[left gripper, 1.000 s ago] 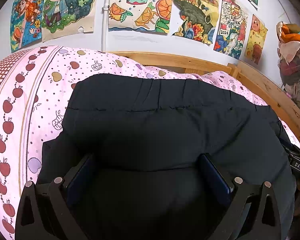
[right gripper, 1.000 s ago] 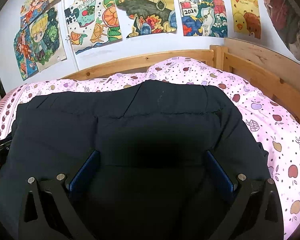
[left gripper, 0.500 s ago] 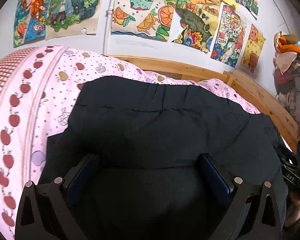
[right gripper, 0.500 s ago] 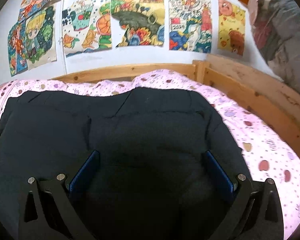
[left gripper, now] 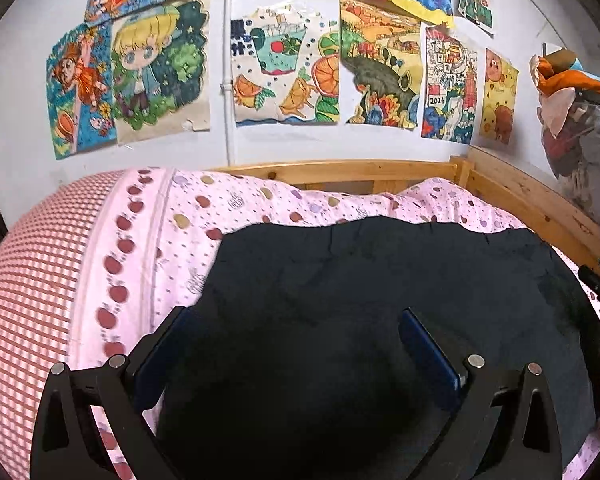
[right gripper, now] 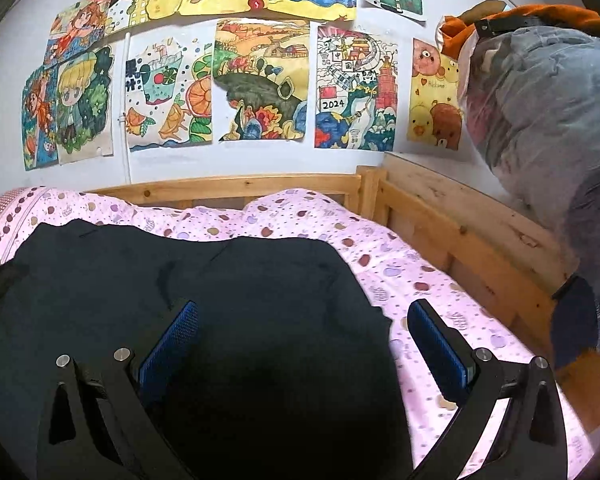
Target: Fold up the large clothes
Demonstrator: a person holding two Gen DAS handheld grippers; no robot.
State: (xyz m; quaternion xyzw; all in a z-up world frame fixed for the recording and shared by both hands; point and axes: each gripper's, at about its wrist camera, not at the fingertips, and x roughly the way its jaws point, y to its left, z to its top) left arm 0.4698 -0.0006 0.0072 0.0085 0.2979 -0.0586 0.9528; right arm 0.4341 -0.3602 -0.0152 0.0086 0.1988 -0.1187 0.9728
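Now, garment: a big black coat lies spread flat on the bed, its dark bulk filling the near half of both views.
Coat, far edge: it ends short of the headboard, with a band of pink sheet between them.
Coat, side edges: the left edge sits inside the row of red apples printed on the sheet; the right edge leaves a wide pink strip before the side rail.
Left gripper: fingers spread wide, blue pads facing each other, over the coat's left part; nothing between them. Whether the tips touch the fabric, I cannot tell.
Right gripper: fingers wide apart too, straddling the coat's right edge, left pad over black cloth, right pad over the sheet.
Bed sheet: pink, dotted with apples, with a red check panel at the left.
Bed frame: pale wood, headboard and right rail meeting at the far right corner.
Wall: white, covered with bright children's drawings.
Far right: a bundle in clear plastic beside the rail.
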